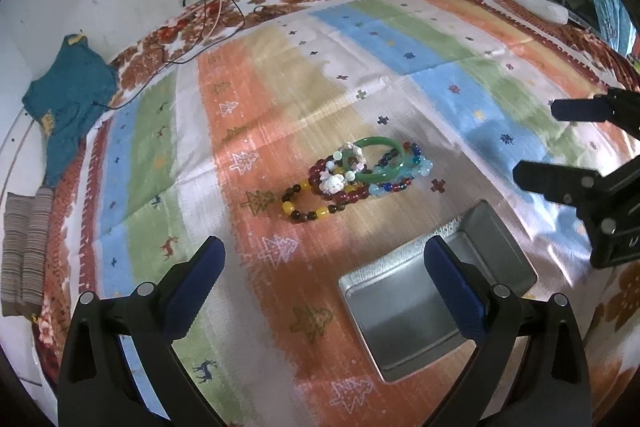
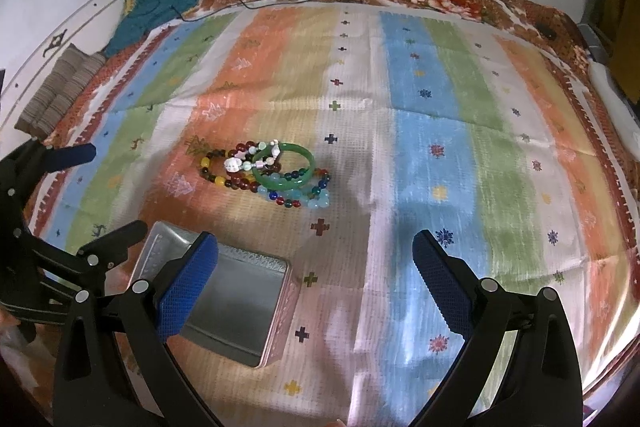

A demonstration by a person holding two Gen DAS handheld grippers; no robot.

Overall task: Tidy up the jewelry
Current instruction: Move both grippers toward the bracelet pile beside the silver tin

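Both our grippers, left [image 1: 324,267] and right [image 2: 316,259], gape, holding nothing; metal tin [image 2: 240,311] bare; bracelet heap [image 2: 272,173] at twelve o'clock, unsorted.

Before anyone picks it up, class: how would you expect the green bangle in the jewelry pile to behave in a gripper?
The green bangle looks like one solid, glossy ring, so it is probably stiff and may slip between gripper pads. It lies on top of the beaded bracelets, so lifting it could drag a strand along. Being round, it might roll if dropped on edge.
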